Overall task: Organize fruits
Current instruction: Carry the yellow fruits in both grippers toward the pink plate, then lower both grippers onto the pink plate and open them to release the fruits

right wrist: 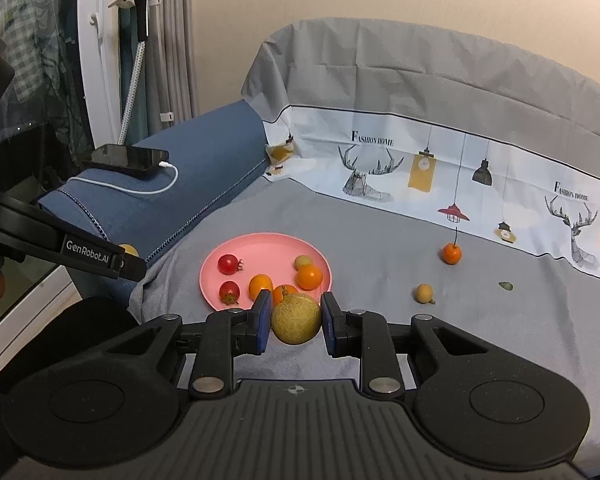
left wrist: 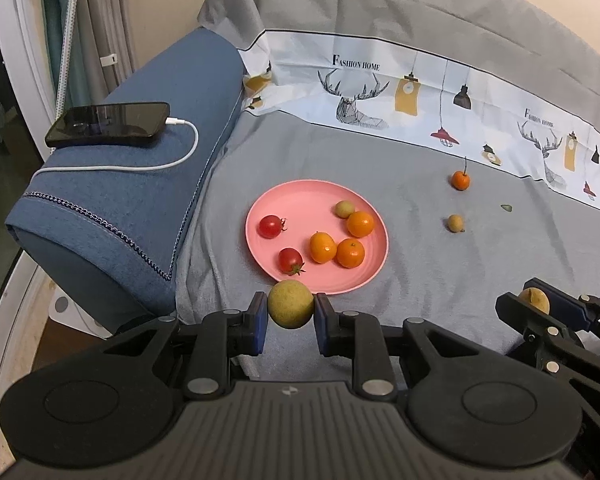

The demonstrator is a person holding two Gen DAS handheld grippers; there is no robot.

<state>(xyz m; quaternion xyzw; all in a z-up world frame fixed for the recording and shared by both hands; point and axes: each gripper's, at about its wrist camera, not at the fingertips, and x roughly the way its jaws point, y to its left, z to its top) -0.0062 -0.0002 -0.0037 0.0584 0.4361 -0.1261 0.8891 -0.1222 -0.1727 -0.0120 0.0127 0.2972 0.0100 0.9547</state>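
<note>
Left gripper clamped on a yellowish longan, hanging just over the near rim of the pink plate. Right gripper pinching another longan, nearer than the plate too. Already plated: two tomatoes, three oranges, one longan. Loose on the grey sheet, far right: orange, small longan.

Plate: smooth pink plastic, slight sheen. Sheet: matt grey cloth, lightly creased. Armrest: matt blue woven fabric, far left. Phone: glossy black glass. Cable: smooth white plastic. Left gripper: matt black plastic, metal pins, blue pads. Tomatoes: glossy skin. Held longan: dull, rough rind. Right longan: netted, rough.
</note>
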